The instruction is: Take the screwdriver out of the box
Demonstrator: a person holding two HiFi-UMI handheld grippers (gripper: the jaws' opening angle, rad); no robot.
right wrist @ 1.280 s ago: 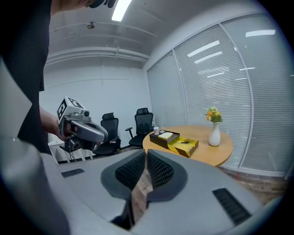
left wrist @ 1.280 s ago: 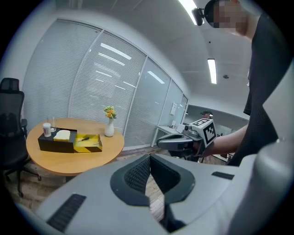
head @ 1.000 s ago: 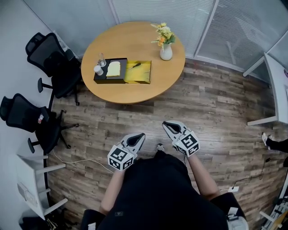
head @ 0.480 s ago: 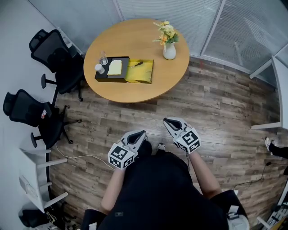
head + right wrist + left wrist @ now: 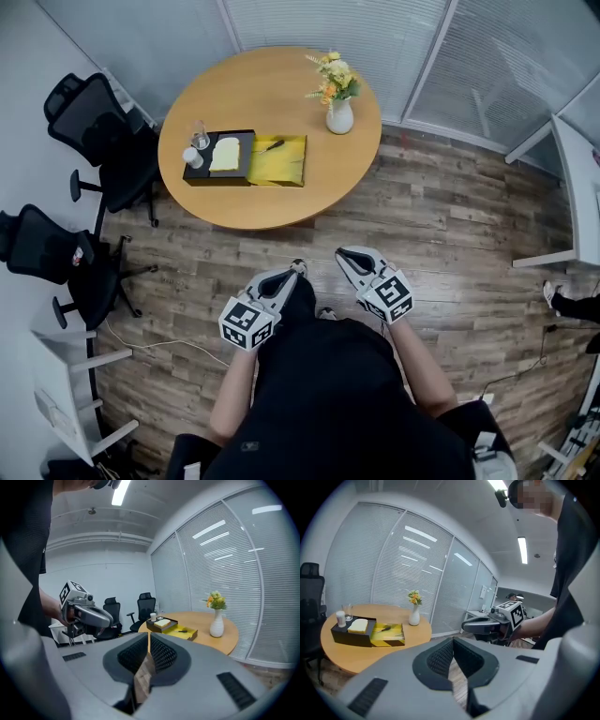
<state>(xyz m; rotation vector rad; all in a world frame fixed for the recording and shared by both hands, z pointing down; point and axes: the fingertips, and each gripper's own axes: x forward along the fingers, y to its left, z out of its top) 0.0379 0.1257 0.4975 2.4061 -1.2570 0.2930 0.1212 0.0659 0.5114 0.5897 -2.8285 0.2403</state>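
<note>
Now closing in: round wooden table sits slightly nearer than a second ago. My left gripper and right gripper both pressed together, empty. Small dark screwdriver lies in open yellow box, far left on table, beyond reach; approach unfinished.

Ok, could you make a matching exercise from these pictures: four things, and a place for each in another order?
Things:
1. screwdriver
2. vase
3. white cup
4. office chairs

Places:
A. on the floor, left of the table
B. in the yellow box
C. on the table, holding flowers
D. beside the clear glass

Pairs: 1-B, 2-C, 3-D, 4-A
</note>
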